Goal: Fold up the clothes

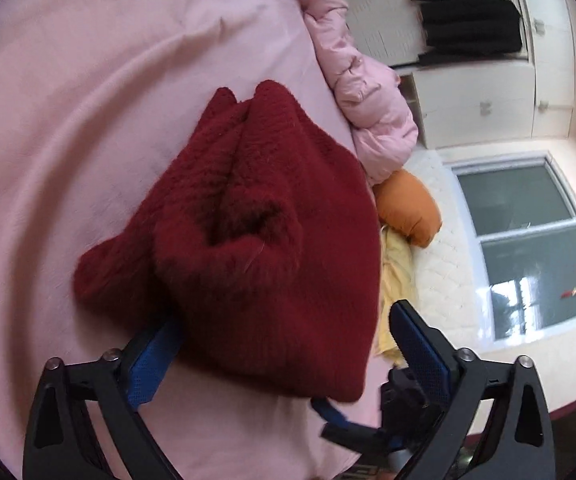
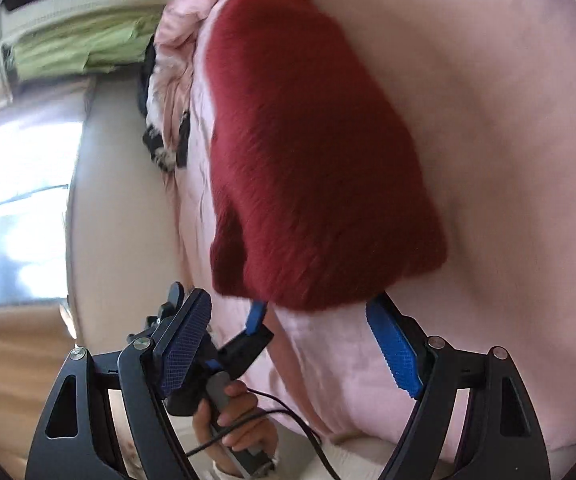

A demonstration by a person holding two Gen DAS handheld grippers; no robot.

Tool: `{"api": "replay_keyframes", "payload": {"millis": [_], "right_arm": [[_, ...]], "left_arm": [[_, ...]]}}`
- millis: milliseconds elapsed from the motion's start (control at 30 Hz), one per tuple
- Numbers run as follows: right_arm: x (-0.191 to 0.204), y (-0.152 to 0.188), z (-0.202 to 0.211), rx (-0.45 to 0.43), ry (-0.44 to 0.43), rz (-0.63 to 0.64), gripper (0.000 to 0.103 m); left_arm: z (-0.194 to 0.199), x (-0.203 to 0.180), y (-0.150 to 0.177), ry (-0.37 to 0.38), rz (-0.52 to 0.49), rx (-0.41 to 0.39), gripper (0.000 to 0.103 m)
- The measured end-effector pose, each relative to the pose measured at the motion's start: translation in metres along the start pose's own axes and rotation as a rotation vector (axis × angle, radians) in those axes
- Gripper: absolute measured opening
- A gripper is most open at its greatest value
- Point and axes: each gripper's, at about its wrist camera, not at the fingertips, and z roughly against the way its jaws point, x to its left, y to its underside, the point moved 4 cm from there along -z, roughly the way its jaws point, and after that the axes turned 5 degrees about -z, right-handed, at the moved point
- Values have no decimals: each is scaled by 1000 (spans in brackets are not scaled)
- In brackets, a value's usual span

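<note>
Both the left gripper [image 1: 288,348] and right gripper [image 2: 288,332] are gaping wide, empty, at the folded red sweater's [image 1: 248,232] six o'clock edge; snagging knit risks unfolding it.

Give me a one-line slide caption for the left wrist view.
Open left tool at the near edge of a folded dark red sweater on a pink bedsheet.

The folded sweater [image 1: 256,240] lies on the bedsheet [image 1: 88,100], jacket [image 1: 368,100] beside it.
</note>
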Motion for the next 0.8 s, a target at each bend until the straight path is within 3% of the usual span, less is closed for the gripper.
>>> {"api": "replay_keyframes", "payload": {"millis": [33, 67, 100, 133, 167, 200, 267, 333, 367, 400, 467, 500, 567, 633, 667, 733, 800], "right_arm": [[-1, -4, -2, -8, -13, -8, 80], [-1, -8, -2, -17, -21, -10, 80], [0, -11, -1, -26, -27, -13, 80], [0, -14, 1, -35, -27, -10, 79], [0, -15, 3, -46, -3, 7, 62], [-1, -16, 5, -51, 46, 29, 30], [-1, -14, 15, -39, 82, 49, 30], [8, -11, 25, -49, 103, 113, 29], [16, -9, 29, -62, 114, 157, 29], [20, -7, 31, -66, 122, 188, 29], [17, -4, 28, -48, 152, 209, 29], [7, -6, 20, -37, 195, 202, 29], [-20, -11, 4, 13, 262, 125, 29], [-23, -13, 7, 22, 218, 92, 29], [-20, -11, 10, 21, 225, 114, 30], [-11, -2, 17, 29, 231, 155, 40], [-4, 7, 29, 37, 261, 209, 49]], "left_arm": [[-1, 1, -3, 11, 6, -19, 74], [-2, 3, -7, 13, 14, -32, 38], [-5, 8, -9, -9, 23, -30, 16], [-8, 12, -12, -31, 33, -28, 17], [-10, 17, -15, -45, 43, -24, 17], [-11, 21, -15, -39, 56, -16, 16], [-4, 25, -16, -8, 74, -39, 15], [22, 19, -13, 45, 41, -157, 15], [31, 18, -11, 33, 17, -195, 15], [31, 24, -8, -4, 5, -198, 15], [14, 50, 0, -56, 64, -121, 14], [10, 63, 4, -31, 108, -117, 13], [12, 63, 4, -7, 101, -130, 14], [12, 56, 2, -2, 83, -114, 18], [14, 51, 1, 9, 91, -99, 26], [24, 44, -1, 5, 83, -90, 38], [42, 34, -3, -67, 11, -111, 46]]}}
